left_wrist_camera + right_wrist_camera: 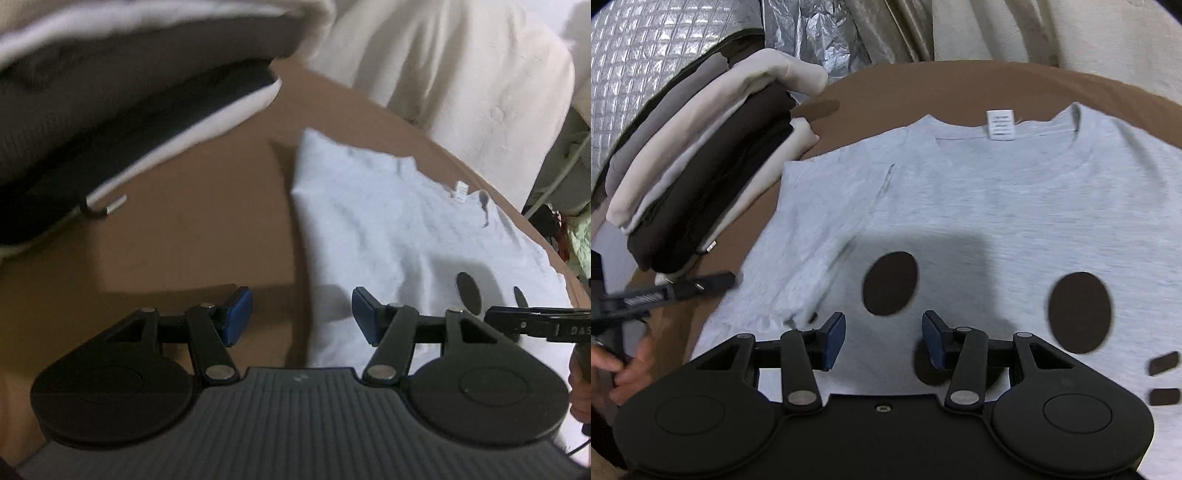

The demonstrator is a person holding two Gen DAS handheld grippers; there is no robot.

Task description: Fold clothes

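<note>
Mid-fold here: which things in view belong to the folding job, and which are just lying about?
Job:
- grey T-shirt, spread flat on the brown table, neck label up
- right tongs, open above the shirt
- left tongs, open at the shirt's edge

Lying about:
- stack of folded clothes
- silver quilted cover
- pale curtain

Neck label on grey T-shirt, upper centre: print too small to read. Gripper bar, right edge: "DAS", cut off.
</note>
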